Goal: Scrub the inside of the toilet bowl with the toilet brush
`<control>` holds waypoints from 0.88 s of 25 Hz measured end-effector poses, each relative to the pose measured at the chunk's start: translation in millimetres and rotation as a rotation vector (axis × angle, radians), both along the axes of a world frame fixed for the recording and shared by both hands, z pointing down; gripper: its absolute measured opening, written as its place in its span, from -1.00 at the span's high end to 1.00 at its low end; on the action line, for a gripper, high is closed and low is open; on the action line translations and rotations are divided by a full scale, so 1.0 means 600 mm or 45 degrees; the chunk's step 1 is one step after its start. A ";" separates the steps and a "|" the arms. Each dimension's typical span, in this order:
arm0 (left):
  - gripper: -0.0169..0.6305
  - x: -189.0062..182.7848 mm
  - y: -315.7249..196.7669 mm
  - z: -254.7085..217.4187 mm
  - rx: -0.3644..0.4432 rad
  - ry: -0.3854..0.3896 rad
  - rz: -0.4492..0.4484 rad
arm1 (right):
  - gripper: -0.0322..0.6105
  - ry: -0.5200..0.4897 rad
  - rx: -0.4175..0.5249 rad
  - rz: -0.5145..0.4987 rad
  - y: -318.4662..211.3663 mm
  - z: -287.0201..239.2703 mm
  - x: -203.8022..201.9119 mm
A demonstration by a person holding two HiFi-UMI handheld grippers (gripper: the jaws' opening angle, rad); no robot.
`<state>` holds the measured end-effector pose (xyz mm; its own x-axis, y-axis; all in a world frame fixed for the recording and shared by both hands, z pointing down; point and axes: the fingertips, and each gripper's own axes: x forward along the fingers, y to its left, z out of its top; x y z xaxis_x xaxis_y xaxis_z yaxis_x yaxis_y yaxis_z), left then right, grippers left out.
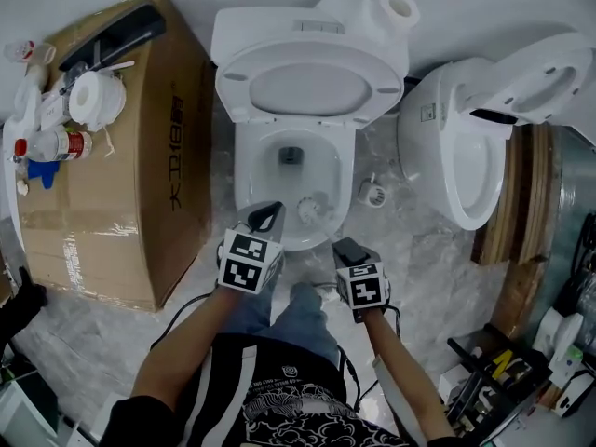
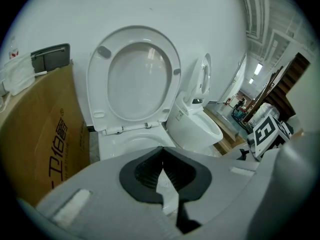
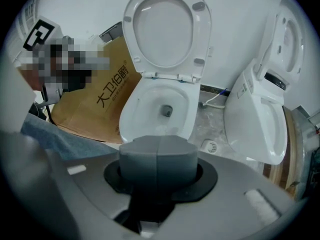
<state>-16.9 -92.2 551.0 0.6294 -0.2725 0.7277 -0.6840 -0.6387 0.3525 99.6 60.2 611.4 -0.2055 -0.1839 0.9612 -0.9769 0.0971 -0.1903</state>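
The toilet bowl point(image 1: 264, 170) stands open on the floor. Its lid point(image 1: 307, 87) is tipped back toward the wall and its drain point(image 1: 291, 155) shows dark at the bottom. Low in the front of the bowl sits a pale round shape point(image 1: 310, 209). It may be the head of the toilet brush, but I cannot tell, and no handle shows plainly in any view.

The left tongs point(image 1: 275, 210) hang over the bowl's front rim, just beside that shape, with their tips pressed together. A white sliver shows in the slot behind the tips, most likely porcelain seen through the gap, so I judge them closed on nothing. The right tongs point(image 1: 341, 246) are closed too, face to face with nothing between, just outside the rim at the right front.

Scrubbing looks not yet begun. To do it well, the brush should first be taken firmly by its handle, high enough that the tongs clear the porcelain. It can then be worked round the wall beneath the rim and down toward the drain.

The left forearm point(image 1: 186, 343) and right forearm point(image 1: 396, 361) reach forward and down, the left tongs slightly ahead. A cardboard box point(image 1: 140, 184) stands close on the left and a second toilet point(image 1: 466, 156) on the right.
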 end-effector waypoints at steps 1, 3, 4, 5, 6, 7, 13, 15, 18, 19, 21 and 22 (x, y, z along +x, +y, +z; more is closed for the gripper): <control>0.94 -0.001 -0.002 0.001 -0.002 0.001 -0.004 | 0.44 0.016 0.010 0.004 -0.006 -0.001 0.008; 0.94 -0.004 -0.005 0.002 -0.005 0.001 -0.016 | 0.44 0.030 0.015 0.019 -0.016 0.001 0.020; 0.94 -0.005 -0.007 0.003 -0.007 -0.001 -0.021 | 0.44 0.031 0.012 0.029 -0.019 0.003 0.024; 0.94 -0.007 -0.010 0.003 -0.008 -0.002 -0.023 | 0.44 0.033 0.015 0.033 -0.025 0.004 0.028; 0.94 -0.008 -0.011 0.003 -0.008 -0.002 -0.023 | 0.44 0.040 0.027 0.029 -0.033 0.004 0.033; 0.94 -0.009 -0.013 0.003 -0.008 -0.003 -0.023 | 0.44 0.053 0.047 0.015 -0.044 0.003 0.038; 0.94 -0.021 -0.022 0.004 -0.008 -0.011 -0.018 | 0.44 0.109 0.094 -0.040 -0.096 0.007 0.055; 0.94 -0.027 -0.024 0.003 -0.007 -0.014 -0.019 | 0.44 0.120 0.107 -0.044 -0.114 0.006 0.058; 0.94 -0.037 -0.027 0.002 -0.007 -0.020 -0.029 | 0.44 0.124 0.125 -0.037 -0.138 0.007 0.064; 0.94 -0.040 -0.027 0.002 -0.006 -0.021 -0.034 | 0.44 0.127 0.132 -0.037 -0.147 0.006 0.065; 0.94 -0.045 -0.028 0.001 -0.006 -0.020 -0.046 | 0.44 0.141 0.146 -0.043 -0.166 0.006 0.067; 0.94 -0.048 -0.028 0.001 -0.007 -0.019 -0.054 | 0.44 0.150 0.152 -0.048 -0.175 0.007 0.068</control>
<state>-45.6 -109.0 551.4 0.6066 -0.2948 0.7383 -0.7156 -0.6071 0.3455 140.2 -44.6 615.8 -0.1017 -0.2926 0.9508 -0.9870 0.1491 -0.0596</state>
